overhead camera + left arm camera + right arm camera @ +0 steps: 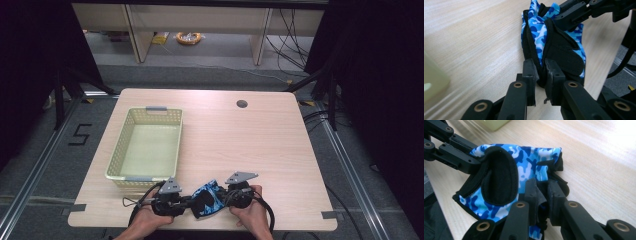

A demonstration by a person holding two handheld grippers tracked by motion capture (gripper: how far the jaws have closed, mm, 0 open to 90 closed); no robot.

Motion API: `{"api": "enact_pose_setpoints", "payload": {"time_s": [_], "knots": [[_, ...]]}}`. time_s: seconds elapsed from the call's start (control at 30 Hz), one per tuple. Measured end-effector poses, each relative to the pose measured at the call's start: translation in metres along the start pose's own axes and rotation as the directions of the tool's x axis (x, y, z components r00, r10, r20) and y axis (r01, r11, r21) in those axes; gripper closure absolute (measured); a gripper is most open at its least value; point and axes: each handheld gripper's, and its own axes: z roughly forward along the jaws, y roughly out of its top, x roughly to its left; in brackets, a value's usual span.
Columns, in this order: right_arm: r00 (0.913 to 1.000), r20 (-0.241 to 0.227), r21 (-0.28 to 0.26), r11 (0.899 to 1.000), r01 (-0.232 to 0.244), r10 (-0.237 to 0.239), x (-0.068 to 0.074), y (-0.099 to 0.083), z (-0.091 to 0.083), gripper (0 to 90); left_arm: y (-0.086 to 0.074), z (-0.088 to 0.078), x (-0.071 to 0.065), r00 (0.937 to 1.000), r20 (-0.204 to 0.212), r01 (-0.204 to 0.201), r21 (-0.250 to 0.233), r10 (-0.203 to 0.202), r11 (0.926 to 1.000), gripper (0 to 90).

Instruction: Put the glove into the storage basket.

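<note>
At the table's near edge, both grippers pinch the glove (pixel 207 199).
Left gripper (pixel 541 75) and right gripper (pixel 541 192) grip thin fabric edges, so it could easily slip free if tugged apart.

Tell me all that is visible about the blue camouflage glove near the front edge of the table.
The glove is fabric, printed in blue, light blue and white camouflage, with black padded patches and black trim. It is crumpled and folded on itself, not spread flat. It sits between the two hands at the near edge of the wooden table, right of the pale basket. The left gripper pinches one end and the right gripper pinches the opposite end, both shut on the cloth.
</note>
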Motion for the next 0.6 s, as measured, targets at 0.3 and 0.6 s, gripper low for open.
{"api": "enact_pose_setpoints", "payload": {"time_s": [0.3, 0.6], "knots": [[0.9994, -0.029, -0.024, 1.0, -0.018, 0.017, 0.001, 0.006, -0.016, 81.0, 0.003, -0.009, 0.001, 0.9997, 0.011, -0.022, -0.014, 0.022, 0.9997, 79.2], [0.9993, -0.027, -0.045, 0.999, 0.024, -0.025, 0.01, 0.018, -0.023, 81.0, 0.006, -0.025, -0.002, 0.9996, 0.027, 0.0, -0.049, 0.001, 0.9988, 78.8]]}}
